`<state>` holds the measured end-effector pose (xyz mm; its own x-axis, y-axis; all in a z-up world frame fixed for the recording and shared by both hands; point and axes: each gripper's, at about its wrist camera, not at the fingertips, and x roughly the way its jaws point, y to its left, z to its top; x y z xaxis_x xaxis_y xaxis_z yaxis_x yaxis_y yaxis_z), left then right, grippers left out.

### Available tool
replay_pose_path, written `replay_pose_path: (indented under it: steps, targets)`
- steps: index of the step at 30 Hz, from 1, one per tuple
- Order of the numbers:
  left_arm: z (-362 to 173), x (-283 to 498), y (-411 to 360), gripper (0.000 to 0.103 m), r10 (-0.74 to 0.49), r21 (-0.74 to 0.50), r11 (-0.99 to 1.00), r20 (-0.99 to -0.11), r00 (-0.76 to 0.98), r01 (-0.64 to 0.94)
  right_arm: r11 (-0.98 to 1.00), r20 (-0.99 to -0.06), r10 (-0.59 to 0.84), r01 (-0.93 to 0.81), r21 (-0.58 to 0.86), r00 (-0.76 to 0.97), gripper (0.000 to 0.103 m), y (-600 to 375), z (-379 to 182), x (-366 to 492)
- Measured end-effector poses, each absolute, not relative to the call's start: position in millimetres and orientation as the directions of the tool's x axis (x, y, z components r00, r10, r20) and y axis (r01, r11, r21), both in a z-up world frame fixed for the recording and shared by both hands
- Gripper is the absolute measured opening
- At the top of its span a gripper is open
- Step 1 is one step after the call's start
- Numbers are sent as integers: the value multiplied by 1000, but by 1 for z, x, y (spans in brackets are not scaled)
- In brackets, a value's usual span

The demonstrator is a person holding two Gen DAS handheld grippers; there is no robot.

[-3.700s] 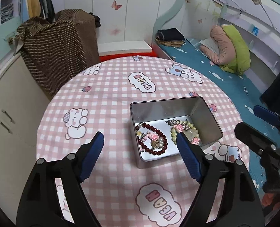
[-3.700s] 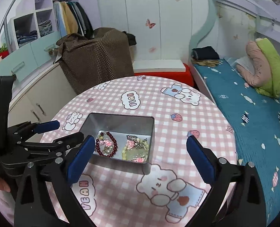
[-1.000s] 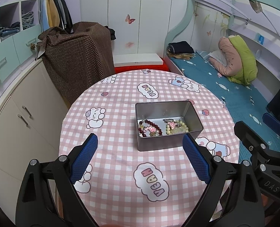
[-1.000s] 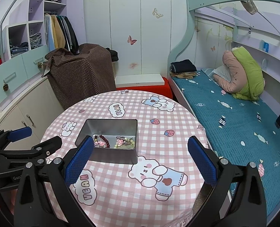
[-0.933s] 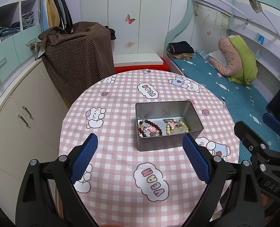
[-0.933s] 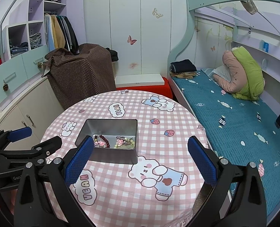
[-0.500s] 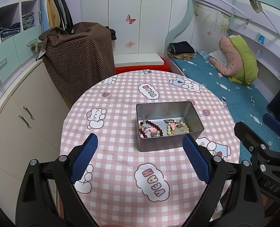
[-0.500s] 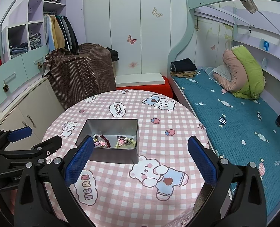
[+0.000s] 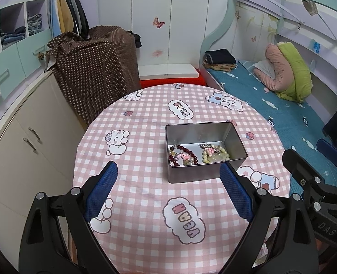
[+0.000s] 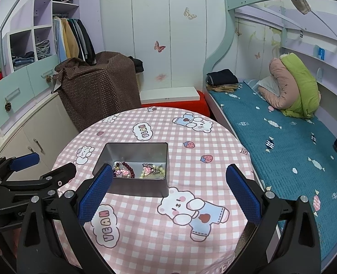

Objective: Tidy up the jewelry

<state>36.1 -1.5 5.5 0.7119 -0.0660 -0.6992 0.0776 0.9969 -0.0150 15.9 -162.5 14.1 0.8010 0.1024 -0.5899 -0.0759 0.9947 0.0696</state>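
Left view: tin (image 9: pixel 205 153) on the worktop (image 9: pixel 145 159), inside visible — dark red bracelet (image 9: pixel 180 154) on its left, pale bead bracelet (image 9: pixel 216 155) on its right. Right hand-held gripper (image 9: pixel 314 166) shows at that view's right edge. Right view: tin's near wall hides part of the contents; left hand-held gripper (image 10: pixel 38 166) shows at left; bed (image 10: pixel 282 137) to the right.

Versus 3.7 s ago both cameras sit higher and further back; the tin looks smaller, jewelry unchanged.

Left hand-held gripper (image 9: pixel 168 182) and right hand-held gripper (image 10: pixel 168 182) both gape wide, empty, above the worktop's near edge, aimed at the tin.
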Motion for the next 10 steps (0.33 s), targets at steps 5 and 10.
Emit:
replay_pose_path:
  steps: [5,10]
  targets:
    - [5,38,1,91,-69,-21,997,-707,704,77,995,-591,103,-76,71,800,96,-162,14,16]
    - [5,40,4,91,-68,-22,997,-709,702,75,995,-593,103,-74,72,798,96,-162,15,16]
